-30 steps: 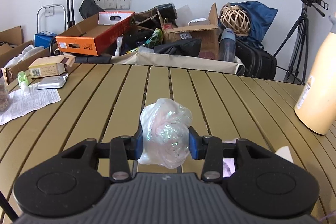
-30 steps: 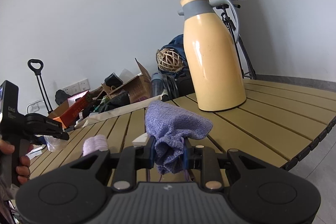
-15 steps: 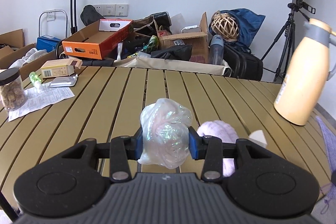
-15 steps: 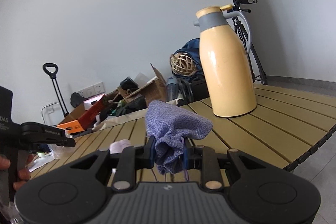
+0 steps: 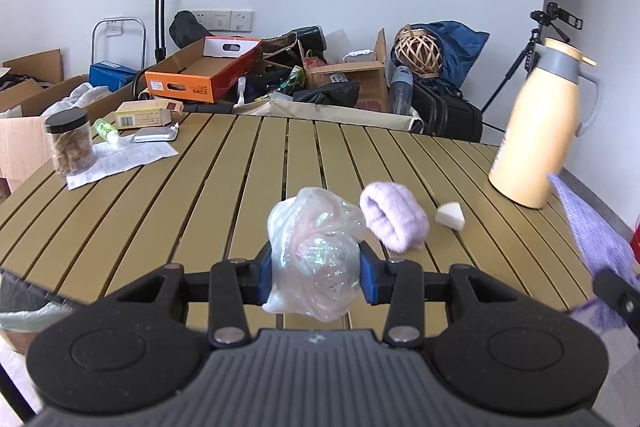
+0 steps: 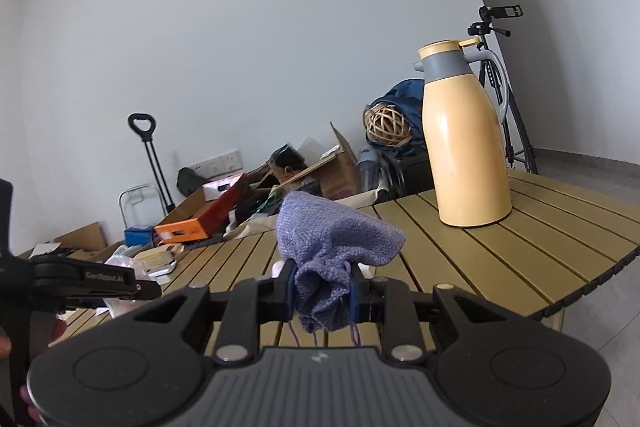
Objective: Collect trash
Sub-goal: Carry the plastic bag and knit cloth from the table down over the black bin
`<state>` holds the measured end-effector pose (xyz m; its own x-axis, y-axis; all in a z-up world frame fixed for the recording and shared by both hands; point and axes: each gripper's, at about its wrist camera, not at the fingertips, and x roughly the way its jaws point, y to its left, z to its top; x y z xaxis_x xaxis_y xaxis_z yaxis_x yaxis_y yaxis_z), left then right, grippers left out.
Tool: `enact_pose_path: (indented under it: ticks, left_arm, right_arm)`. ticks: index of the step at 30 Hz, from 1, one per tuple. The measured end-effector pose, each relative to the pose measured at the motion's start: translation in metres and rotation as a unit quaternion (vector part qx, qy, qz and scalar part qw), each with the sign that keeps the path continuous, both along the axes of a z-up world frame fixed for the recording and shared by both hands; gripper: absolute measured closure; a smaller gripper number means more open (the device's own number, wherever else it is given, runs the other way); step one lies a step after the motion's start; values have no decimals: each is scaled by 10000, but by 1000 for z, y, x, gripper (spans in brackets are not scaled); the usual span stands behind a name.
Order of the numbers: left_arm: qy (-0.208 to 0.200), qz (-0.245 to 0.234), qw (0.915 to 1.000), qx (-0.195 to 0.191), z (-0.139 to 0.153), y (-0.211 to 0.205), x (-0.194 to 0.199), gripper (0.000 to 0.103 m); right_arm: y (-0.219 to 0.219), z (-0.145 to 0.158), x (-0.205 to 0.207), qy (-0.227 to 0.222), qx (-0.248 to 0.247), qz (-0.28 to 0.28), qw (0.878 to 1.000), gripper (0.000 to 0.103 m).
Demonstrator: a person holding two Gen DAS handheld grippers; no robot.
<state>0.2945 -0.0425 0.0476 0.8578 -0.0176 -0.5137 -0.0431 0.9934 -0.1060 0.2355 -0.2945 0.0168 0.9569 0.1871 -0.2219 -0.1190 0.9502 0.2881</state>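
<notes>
Above the slatted table (image 5: 224, 163): crumpled plastic bag (image 5: 314, 251) clamped in left gripper (image 5: 316, 273); purple knit cloth (image 6: 332, 251) pinched in right gripper (image 6: 322, 293). Both have been lifted and drawn back since a second ago; carriage to disposal is judged next. Lilac roll (image 5: 394, 221) left on table.

On table: 1 thermos (image 5: 538, 131), 1 jar (image 5: 70, 141), 1 lilac roll (image 5: 394, 221), 1 white wedge (image 5: 451, 217). Held: 1 plastic wad (image 5: 314, 257), 1 knit cloth (image 6: 332, 247) (one per gripper).

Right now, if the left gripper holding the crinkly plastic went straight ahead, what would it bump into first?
Probably the bare slatted table itself. The left gripper, shut on the plastic wad, points slightly downward; the pink roll lies just right of that line, though depth is unclear.
</notes>
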Motion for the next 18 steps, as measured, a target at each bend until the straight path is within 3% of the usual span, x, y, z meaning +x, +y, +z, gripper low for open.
enact_pose_path:
  ticks: [6,18]
  left_arm:
    - [113,-14,9999,-59,-9,7,-41,61]
    - [462,-131,9988,-35,-51,19,-94,61]
  right_arm:
    - [12,6,-23,109,-115,98,9998,80]
    - [58,-27,-61,681,-715,561,9935,80]
